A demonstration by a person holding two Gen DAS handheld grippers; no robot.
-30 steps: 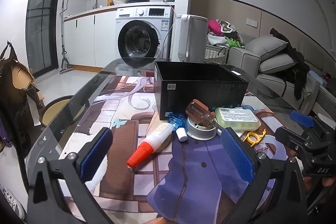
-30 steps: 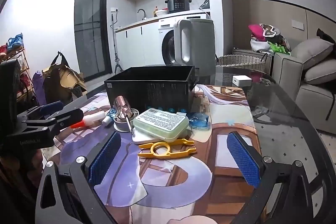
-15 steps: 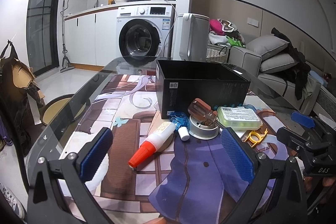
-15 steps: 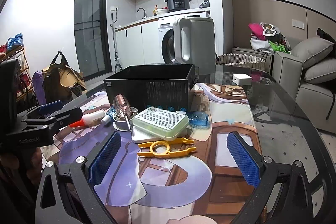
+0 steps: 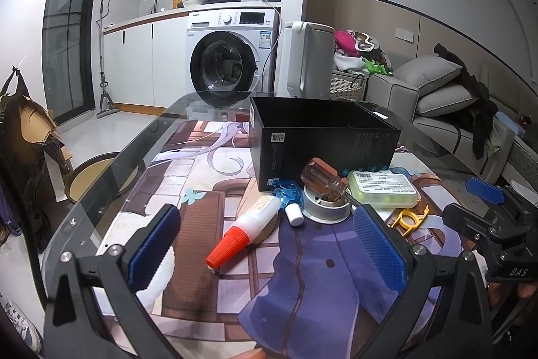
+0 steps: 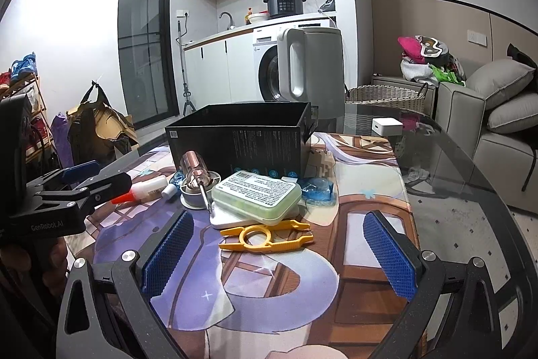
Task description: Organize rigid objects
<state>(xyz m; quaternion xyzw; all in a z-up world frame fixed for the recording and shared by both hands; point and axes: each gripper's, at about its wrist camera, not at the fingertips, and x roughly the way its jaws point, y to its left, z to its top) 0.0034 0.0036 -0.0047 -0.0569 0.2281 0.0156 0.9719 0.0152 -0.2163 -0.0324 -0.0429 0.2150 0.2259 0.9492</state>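
Note:
An open black box point(image 5: 322, 137) point(image 6: 235, 137) stands on the table mat. In front of it lie a white glue bottle with an orange cap point(image 5: 245, 229) point(image 6: 144, 189), a small white cap point(image 5: 294, 214), a screwdriver with a clear brown handle point(image 5: 322, 177) point(image 6: 195, 170) resting in a grey ring point(image 5: 324, 207), a pale green case point(image 5: 383, 187) point(image 6: 259, 194) and a yellow plastic tool point(image 5: 408, 217) point(image 6: 265, 236). My left gripper point(image 5: 265, 248) hangs open just short of the glue bottle. My right gripper point(image 6: 275, 254) hangs open just short of the yellow tool. Both hold nothing.
A blue crumpled wrapper point(image 5: 285, 190) point(image 6: 317, 187) lies by the box. A grey kettle point(image 6: 312, 69) and a small white cube point(image 6: 386, 125) stand behind it on the glass table point(image 6: 454, 190). A washing machine point(image 5: 228, 63) and a sofa point(image 5: 437, 96) stand beyond.
The left wrist view has crept slightly forward toward the objects. The right gripper has barely moved. Both grippers stay open.

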